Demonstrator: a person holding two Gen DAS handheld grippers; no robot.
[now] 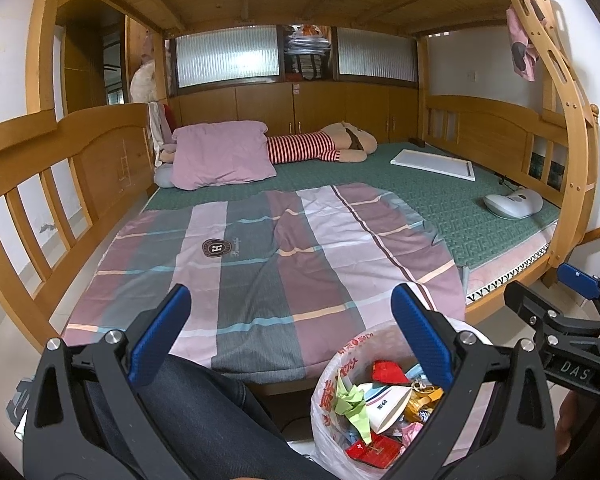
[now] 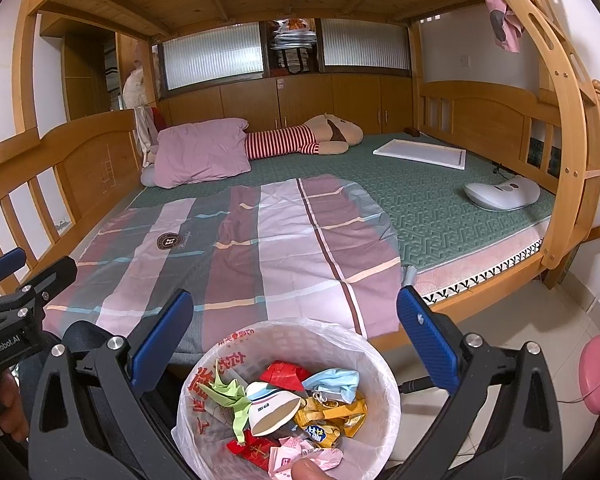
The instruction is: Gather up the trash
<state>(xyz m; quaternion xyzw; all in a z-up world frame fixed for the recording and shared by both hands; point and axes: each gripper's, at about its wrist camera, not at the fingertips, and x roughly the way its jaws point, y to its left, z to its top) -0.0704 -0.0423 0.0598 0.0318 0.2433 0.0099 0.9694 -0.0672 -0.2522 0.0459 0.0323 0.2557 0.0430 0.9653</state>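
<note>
Lower bunk of a wooden bunk bed, seen from its near edge. At far left, a pink pillow (image 1: 220,154) lies against the headboard (image 1: 64,152), with a striped plush toy (image 1: 320,146) stretched out just to its right along the far side of the green mattress (image 1: 440,196). A plaid sheet (image 1: 260,264) covers the near left part of the bed. Left tongs (image 1: 290,336): blue fingers spread wide, nothing between them; they hang above the person's denim-clad leg (image 1: 196,412) and the near edge of the sheet. To their right, on the floor just beside the bed, stands the trash bin (image 2: 380,364), a white basket lined with a printed plastic bag (image 2: 204,384). Its contents include a green folded paper (image 2: 230,398), a red wrapper (image 2: 282,372), a light blue face mask (image 2: 336,382), a paper cup (image 2: 274,412) and yellow snack wrappers (image 2: 332,418). Right tongs (image 2: 294,338): fingers likewise spread wide and gripping nothing, poised directly above the bin. Farther right on the mattress lie a white board (image 2: 420,152) and, nearer, a white rounded device (image 2: 500,194). At far right, a pink round object (image 2: 598,374) rests on the tiled floor (image 2: 512,312).
</note>
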